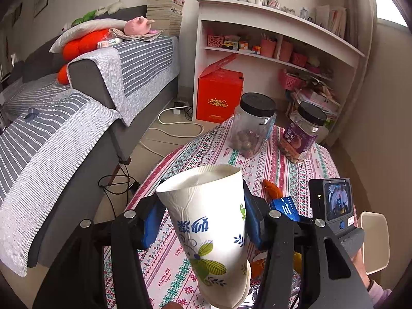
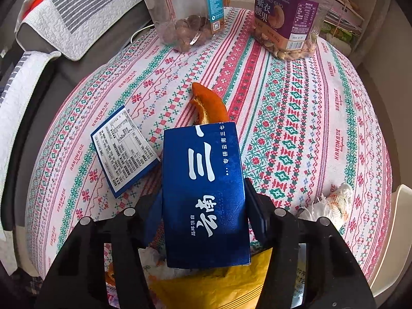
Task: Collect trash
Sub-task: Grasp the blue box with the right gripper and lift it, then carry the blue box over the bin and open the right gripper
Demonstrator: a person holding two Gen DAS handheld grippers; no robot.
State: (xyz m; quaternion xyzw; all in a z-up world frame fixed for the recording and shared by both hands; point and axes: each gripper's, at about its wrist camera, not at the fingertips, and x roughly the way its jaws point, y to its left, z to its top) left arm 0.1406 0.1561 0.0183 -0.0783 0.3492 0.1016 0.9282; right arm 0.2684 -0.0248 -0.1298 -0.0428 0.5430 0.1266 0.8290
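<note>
Your left gripper [image 1: 203,221] has its jaws clamped on the paper cup [image 1: 206,221], held above the counter [image 2: 296,118]; your right gripper [image 2: 203,206] grips the blue box [image 2: 206,193]. Hold the cup lightly so it doesn't crush.

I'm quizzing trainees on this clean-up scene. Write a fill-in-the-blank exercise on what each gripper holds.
1. The left gripper is shut on a white leaf-printed paper ____.
2. The right gripper clamps a dark ____ cardboard box with white lettering.
3. Beyond that box, a curled orange ____ lies on the patterned tablecloth.
4. Both clear plastic nut jars have ____ lids.

Missing words: cup; blue; peel; black
</note>
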